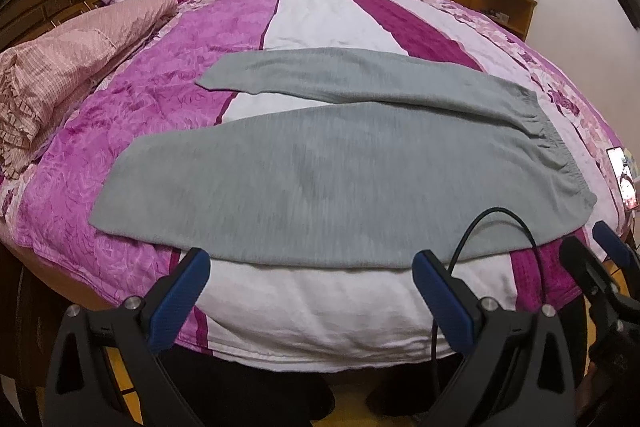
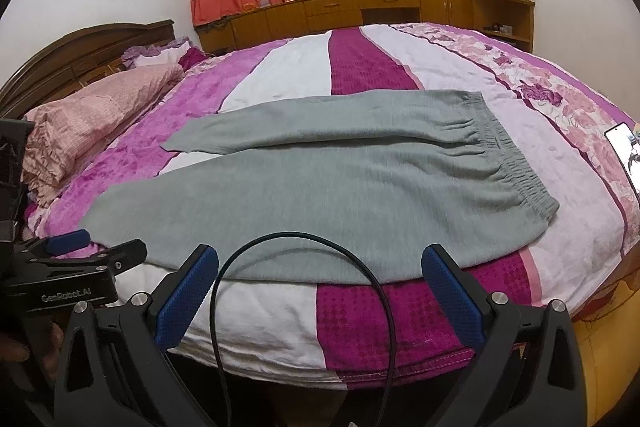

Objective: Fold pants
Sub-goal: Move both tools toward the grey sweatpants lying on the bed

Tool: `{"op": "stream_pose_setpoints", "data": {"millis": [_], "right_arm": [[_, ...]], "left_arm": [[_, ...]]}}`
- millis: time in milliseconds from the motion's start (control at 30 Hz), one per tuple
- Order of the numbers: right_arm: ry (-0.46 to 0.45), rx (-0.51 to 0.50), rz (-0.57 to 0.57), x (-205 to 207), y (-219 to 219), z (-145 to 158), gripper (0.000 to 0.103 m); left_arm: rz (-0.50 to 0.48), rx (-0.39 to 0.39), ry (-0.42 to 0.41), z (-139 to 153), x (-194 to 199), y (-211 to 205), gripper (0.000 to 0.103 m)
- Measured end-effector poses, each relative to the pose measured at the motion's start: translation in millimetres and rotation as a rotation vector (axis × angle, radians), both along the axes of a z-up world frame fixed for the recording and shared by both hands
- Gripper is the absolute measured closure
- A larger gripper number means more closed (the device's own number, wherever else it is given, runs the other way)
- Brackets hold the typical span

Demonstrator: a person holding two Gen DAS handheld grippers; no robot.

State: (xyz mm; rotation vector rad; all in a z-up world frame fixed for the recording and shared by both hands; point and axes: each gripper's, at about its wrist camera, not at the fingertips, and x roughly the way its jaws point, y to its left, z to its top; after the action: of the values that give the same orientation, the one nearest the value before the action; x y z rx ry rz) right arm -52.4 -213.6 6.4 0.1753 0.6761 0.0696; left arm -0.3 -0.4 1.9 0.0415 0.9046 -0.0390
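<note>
Grey pants [image 1: 340,163] lie spread flat and unfolded on a bed [image 1: 320,307] with a pink, white and magenta striped cover, near its front edge, the two legs splayed apart toward the pillow [image 1: 68,67] and the elastic waistband [image 2: 516,167] toward the opposite side. No fold looks started: both legs lie open in a V, with the bedcover showing between them. The left gripper [image 1: 312,291] and right gripper [image 2: 320,287] hang just off the bed's front edge, jaws wide apart and holding nothing, neither touching the cloth. By the look of it the whole job remains, starting with laying one leg over the other. A black cable [image 2: 304,307] loops between the right gripper's jaws.
</note>
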Motion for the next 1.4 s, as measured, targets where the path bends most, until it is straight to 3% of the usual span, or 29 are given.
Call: {"op": "stream_pose_setpoints", "data": {"millis": [467,933,1400], "right_arm": [[-0.024,0.063,-0.018,-17,-7,18,0.005],[-0.082,0.034,-0.032,-30,-4,35,0.005],[-0.076,0.037,-0.028,-20,-16,52,0.005]], "left_arm": [[-0.018,-0.005,-0.04,23,-24,-3,0.0],[-0.027,-0.011,-0.084,40,-37,-3,0.0],[-0.024,0.008,-0.107,57,-25,-4,0.0]]}}
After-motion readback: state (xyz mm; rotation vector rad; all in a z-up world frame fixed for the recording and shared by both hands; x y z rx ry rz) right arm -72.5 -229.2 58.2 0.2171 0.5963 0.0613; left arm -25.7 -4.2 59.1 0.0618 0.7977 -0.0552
